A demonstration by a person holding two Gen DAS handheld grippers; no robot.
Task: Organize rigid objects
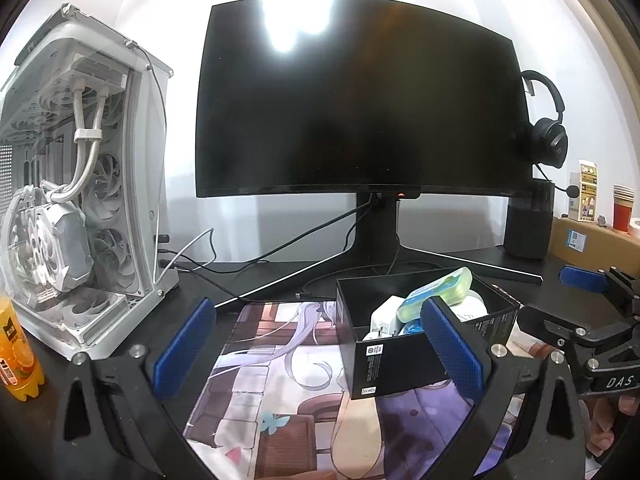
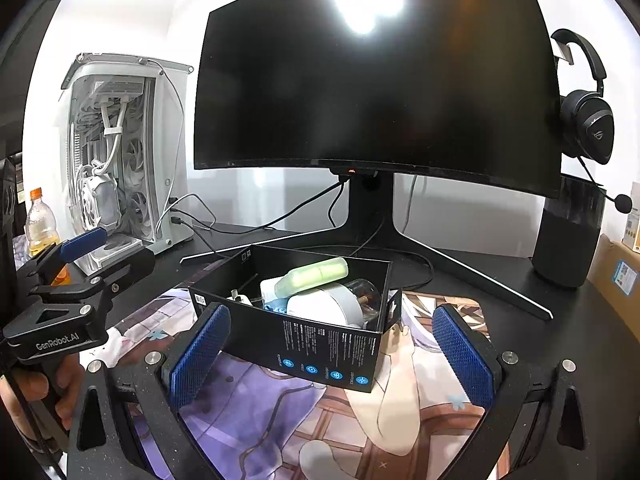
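Observation:
A black cardboard box (image 1: 394,364) (image 2: 320,344) stands open on the printed desk mat (image 1: 280,380) (image 2: 360,420). It holds a green plastic case (image 1: 438,290) (image 2: 314,276), a white plug adapter (image 1: 386,320), a white round device (image 2: 324,304) and a glass item (image 2: 366,294). My left gripper (image 1: 320,354) is open and empty, with its right finger in front of the box. My right gripper (image 2: 332,354) is open and empty, just in front of the box. Each gripper also shows in the other's view, the right one (image 1: 580,280) and the left one (image 2: 82,244).
A curved black monitor (image 1: 360,100) (image 2: 372,80) stands behind the box on a V-shaped stand. A white PC case (image 1: 72,200) (image 2: 124,152) and an orange drink bottle (image 1: 18,352) (image 2: 40,228) are at left. A black speaker (image 2: 568,236), headset (image 2: 586,120), cardboard box (image 1: 592,240) and paper cups (image 1: 623,208) are at right.

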